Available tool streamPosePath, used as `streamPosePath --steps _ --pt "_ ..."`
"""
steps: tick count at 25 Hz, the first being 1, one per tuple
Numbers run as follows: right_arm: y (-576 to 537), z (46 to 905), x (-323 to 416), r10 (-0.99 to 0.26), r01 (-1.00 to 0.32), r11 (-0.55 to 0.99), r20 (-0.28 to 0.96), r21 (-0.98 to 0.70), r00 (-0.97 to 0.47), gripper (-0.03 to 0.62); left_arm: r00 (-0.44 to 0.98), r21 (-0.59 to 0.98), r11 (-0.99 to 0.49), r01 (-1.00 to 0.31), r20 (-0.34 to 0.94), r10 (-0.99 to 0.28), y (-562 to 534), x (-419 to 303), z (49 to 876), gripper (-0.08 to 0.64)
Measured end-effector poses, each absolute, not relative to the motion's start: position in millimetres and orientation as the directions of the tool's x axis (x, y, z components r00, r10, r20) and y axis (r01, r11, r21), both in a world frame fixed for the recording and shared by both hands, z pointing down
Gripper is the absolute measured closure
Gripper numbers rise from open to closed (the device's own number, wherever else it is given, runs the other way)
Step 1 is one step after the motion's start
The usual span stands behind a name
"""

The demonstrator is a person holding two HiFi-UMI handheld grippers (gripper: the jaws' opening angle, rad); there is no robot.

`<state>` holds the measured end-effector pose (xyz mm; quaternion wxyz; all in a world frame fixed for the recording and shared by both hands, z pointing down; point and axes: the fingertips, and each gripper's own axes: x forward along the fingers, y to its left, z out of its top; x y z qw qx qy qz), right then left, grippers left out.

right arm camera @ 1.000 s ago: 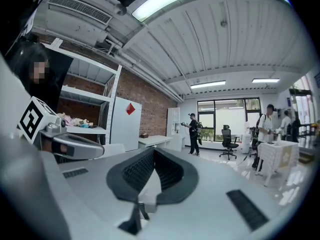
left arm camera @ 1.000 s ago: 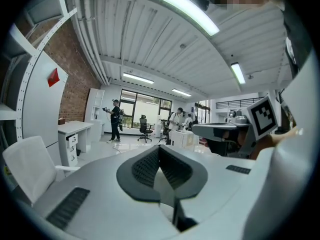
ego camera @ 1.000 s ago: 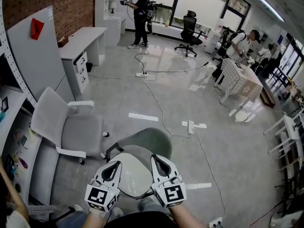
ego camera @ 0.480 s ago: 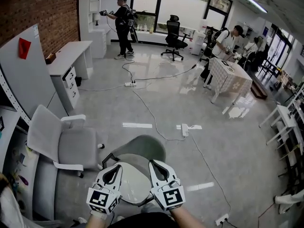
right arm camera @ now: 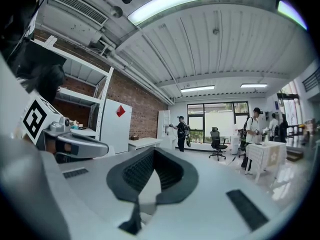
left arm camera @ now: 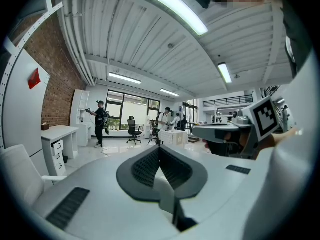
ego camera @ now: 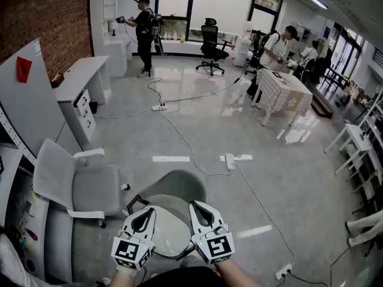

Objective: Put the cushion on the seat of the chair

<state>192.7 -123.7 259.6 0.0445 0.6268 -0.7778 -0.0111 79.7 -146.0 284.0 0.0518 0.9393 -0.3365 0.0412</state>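
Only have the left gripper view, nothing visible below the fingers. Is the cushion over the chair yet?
Observer: In the head view the cushion overlaps the near part of the green chair. Whether they touch can't be told.
Operator: Is the right side gripping too?
Observer: Yes. The right gripper view shows the right gripper with its fingers closed on the cushion's pale edge.
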Motion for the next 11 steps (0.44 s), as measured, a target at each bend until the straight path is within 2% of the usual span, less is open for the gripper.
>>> streamPosePath --steps 11 --pt "-115 255 209 -0.983 -0.981 0.181 0.035 0.064 -0.179 0.584 0.782 0.055 -0.782 -0.621 0.109 -0.614 -139 93 281 0.555"
